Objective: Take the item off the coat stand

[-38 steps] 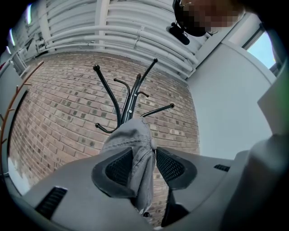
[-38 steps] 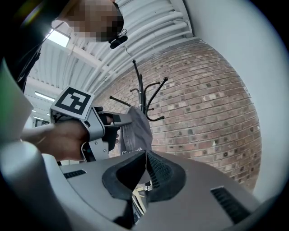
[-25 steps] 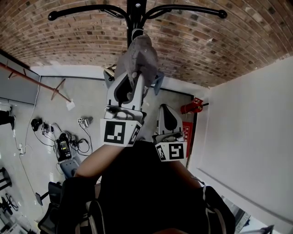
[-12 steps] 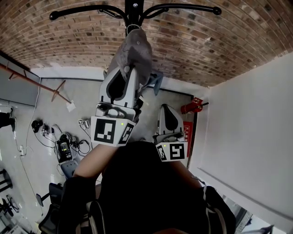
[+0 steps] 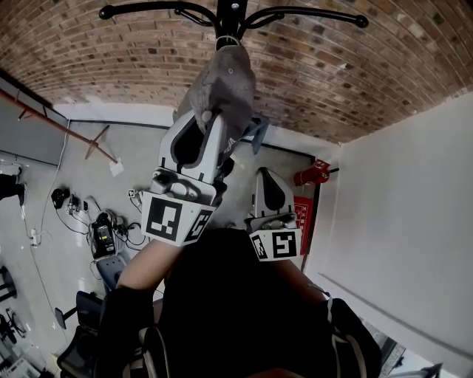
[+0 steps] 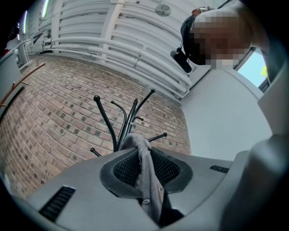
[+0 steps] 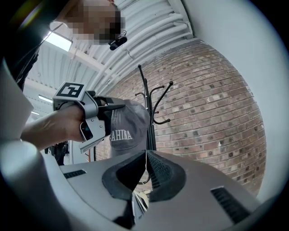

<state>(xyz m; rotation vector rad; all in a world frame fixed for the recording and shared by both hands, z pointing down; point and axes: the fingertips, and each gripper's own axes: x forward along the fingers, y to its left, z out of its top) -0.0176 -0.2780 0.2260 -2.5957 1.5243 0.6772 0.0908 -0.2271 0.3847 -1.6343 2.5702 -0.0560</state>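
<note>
A grey cap (image 5: 225, 85) with white lettering hangs against the pole of the black coat stand (image 5: 233, 11), just below its curved hooks. My left gripper (image 5: 211, 118) reaches up and is shut on the cap's cloth (image 6: 146, 169), which runs down between the jaws, with the stand (image 6: 126, 122) behind. In the right gripper view the cap (image 7: 124, 124) sits left of the stand's pole (image 7: 146, 103), pinched by the left gripper (image 7: 92, 119). Whether it still hangs on a hook I cannot tell. My right gripper (image 5: 266, 173) is lower, to the right, shut on nothing (image 7: 145, 155).
A brick wall stands behind the stand and a white wall (image 5: 399, 207) closes the right side. A red fire extinguisher (image 5: 310, 173) sits by that wall. Cables and gear (image 5: 103, 236) lie on the floor at left.
The left gripper has tilted and risen a little with the cap in its jaws. The right gripper has stayed where it was.
</note>
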